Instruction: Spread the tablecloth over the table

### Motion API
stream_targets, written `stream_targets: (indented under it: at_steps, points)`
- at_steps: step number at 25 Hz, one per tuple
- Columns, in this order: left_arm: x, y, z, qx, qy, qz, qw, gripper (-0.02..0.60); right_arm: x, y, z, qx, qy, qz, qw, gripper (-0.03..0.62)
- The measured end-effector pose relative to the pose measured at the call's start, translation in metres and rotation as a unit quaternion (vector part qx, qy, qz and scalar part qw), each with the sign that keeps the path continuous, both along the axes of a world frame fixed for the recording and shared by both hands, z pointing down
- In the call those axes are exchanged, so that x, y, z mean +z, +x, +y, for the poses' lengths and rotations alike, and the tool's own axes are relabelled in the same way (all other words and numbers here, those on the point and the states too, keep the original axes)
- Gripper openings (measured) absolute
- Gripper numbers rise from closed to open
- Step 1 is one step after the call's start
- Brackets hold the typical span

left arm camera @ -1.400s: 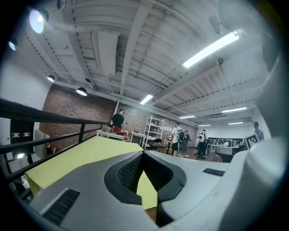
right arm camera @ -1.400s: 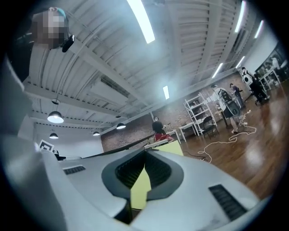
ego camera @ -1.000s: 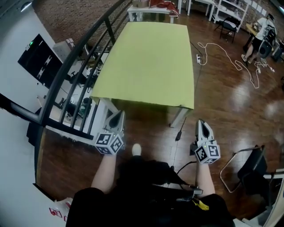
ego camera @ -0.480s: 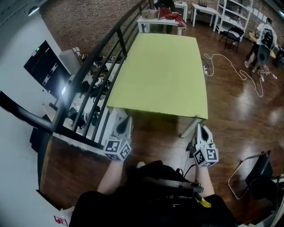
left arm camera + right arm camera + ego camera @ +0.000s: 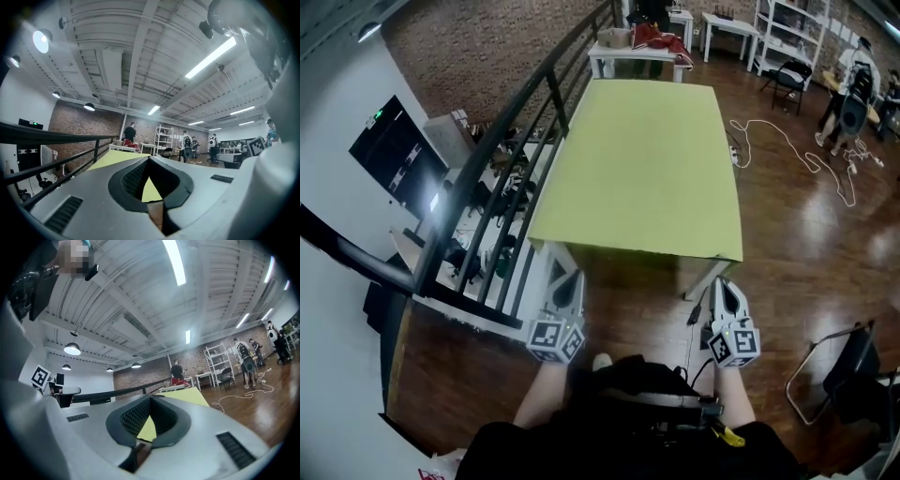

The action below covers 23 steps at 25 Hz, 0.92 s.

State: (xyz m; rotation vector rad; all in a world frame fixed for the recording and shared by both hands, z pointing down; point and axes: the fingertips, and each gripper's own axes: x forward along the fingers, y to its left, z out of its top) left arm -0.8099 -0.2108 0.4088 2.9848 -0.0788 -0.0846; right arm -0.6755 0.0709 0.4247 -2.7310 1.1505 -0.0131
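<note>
The yellow-green tablecloth lies flat over the long table, its near edge hanging a little over the front. The table's white legs show below it. My left gripper is held level just short of the near left corner, shut and holding nothing. My right gripper is held level just short of the near right corner, also shut and holding nothing. Neither touches the cloth. In the left gripper view the cloth stretches away beyond the shut jaws. The right gripper view shows the cloth past its shut jaws.
A black railing runs along the table's left side, with a dark monitor beyond it. A white side table with red things stands behind. A white cable lies on the wooden floor at right, a folding chair near right, people far right.
Both grippers have drawn back from the table's near edge, towards the person's body. The gap to the cloth has grown. Both have stayed shut.
</note>
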Motion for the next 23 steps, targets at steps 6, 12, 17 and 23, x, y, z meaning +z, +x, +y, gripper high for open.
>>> stream_targets:
  at_steps: [6, 12, 17, 23]
  points:
    - [0.004, 0.000, 0.007, -0.002, 0.013, -0.008, 0.9999, -0.006, 0.002, 0.002, -0.004, -0.012, -0.003, 0.001, 1.000, 0.002]
    - [0.002, 0.002, -0.001, -0.012, 0.018, 0.002, 0.9998, -0.006, 0.003, 0.001, -0.015, -0.033, -0.003, 0.001, 0.999, 0.002]
    - [-0.003, 0.006, -0.004, -0.015, 0.013, 0.007, 0.9998, -0.006, -0.001, 0.004, -0.015, -0.033, 0.005, 0.002, 0.999, 0.002]
    - [-0.006, 0.013, -0.011, -0.007, 0.012, 0.004, 0.9999, -0.006, -0.005, 0.010, -0.021, -0.026, 0.007, -0.006, 1.000, 0.002]
